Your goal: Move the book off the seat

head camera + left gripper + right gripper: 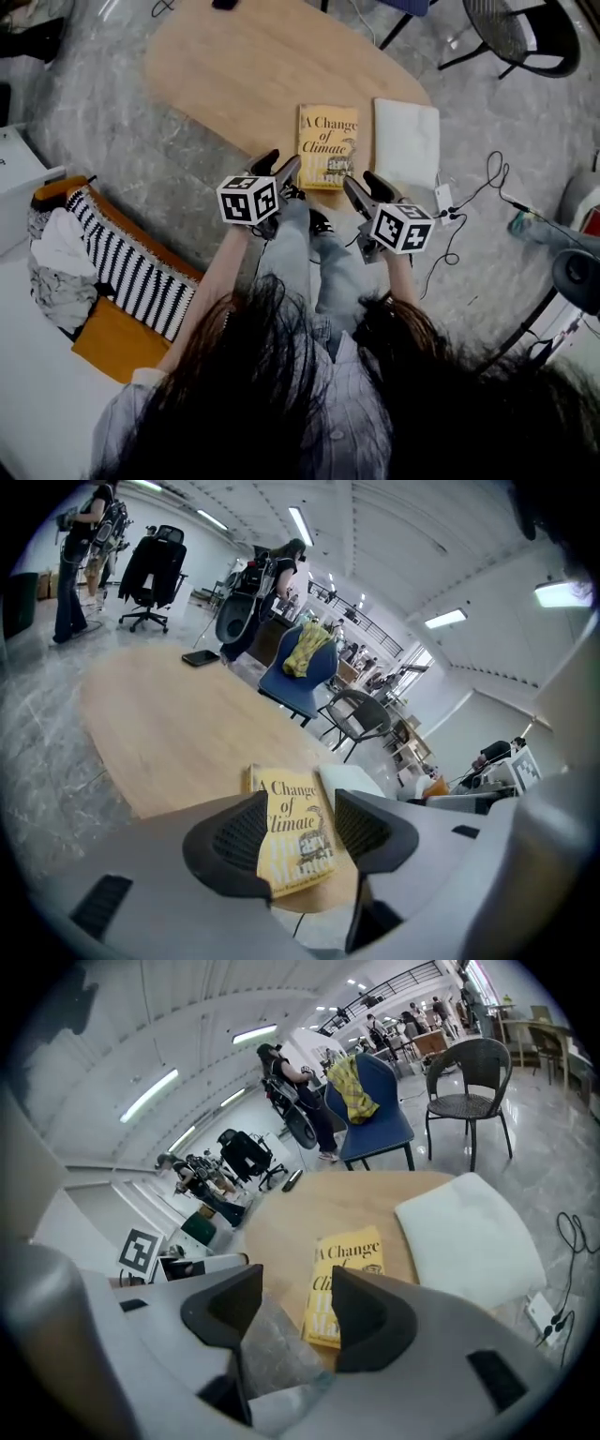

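A yellow book (326, 145) titled "A Change of Climate" lies flat on the oval wooden top (234, 75), near its front edge, beside a white cushion (407, 141). My left gripper (278, 165) hovers at the book's near left corner, jaws open and empty. My right gripper (366, 185) hangs open just short of the book's near right corner. In the left gripper view the book (298, 855) shows between the open fingers (234, 841), farther off and untouched. In the right gripper view the book (352, 1255) lies beyond the open jaws, with the cushion (469, 1237) to its right.
A striped cloth over an orange cushion (131, 272) lies on the floor at the left. Cables and a white power strip (443, 199) trail at the right. A black chair (520, 33) stands at the far right, a blue chair (300, 667) beyond the wooden top.
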Action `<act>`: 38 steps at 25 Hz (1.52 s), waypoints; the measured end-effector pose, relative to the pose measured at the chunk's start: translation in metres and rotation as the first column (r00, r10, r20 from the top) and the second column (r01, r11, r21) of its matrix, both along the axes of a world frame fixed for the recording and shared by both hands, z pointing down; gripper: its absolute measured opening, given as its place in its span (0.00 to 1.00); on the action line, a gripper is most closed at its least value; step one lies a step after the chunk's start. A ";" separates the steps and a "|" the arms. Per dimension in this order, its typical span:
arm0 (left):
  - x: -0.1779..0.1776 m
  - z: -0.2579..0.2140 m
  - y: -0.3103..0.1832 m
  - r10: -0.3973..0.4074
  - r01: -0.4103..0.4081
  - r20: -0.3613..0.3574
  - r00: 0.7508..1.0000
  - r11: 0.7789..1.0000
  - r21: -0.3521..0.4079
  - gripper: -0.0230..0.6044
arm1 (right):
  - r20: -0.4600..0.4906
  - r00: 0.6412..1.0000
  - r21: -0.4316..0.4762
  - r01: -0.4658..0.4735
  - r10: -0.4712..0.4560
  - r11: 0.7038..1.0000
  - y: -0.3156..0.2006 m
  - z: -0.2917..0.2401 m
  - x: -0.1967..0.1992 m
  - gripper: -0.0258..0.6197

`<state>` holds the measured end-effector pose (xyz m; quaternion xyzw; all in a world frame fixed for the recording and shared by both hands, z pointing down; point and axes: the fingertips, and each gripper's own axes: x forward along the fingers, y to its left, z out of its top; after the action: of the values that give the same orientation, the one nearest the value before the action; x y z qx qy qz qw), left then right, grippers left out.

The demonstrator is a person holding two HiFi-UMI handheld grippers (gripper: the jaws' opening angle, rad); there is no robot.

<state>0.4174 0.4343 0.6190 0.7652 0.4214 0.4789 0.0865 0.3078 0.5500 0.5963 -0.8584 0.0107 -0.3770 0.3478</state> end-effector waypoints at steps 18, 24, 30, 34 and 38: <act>-0.055 -0.153 0.008 0.026 -0.053 -0.132 0.991 0.978 -0.203 0.35 | -0.158 0.981 -0.100 0.098 -0.113 0.990 -0.025 -0.136 -0.007 0.21; -0.090 -0.193 0.007 0.040 -0.085 -0.182 0.982 0.965 -0.246 0.33 | -0.214 0.963 -0.129 0.141 -0.167 0.982 -0.041 -0.173 -0.029 0.18; -0.110 -0.226 -0.012 -0.033 -0.034 -0.257 0.966 0.968 -0.249 0.22 | -0.264 0.936 -0.179 0.192 -0.235 0.965 -0.051 -0.198 -0.042 0.15; -0.122 -0.242 -0.029 -0.126 0.047 -0.279 0.952 0.961 -0.271 0.17 | -0.289 0.915 -0.176 0.239 -0.282 0.955 -0.062 -0.208 -0.054 0.14; -0.135 -0.256 -0.052 -0.203 0.116 -0.318 0.926 0.955 -0.271 0.16 | -0.313 0.884 -0.175 0.304 -0.346 0.936 -0.080 -0.218 -0.062 0.14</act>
<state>0.2823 0.3826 0.3630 0.8517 0.4224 0.2737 0.1457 0.2456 0.4697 0.3781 -0.9158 0.1914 -0.2766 0.2197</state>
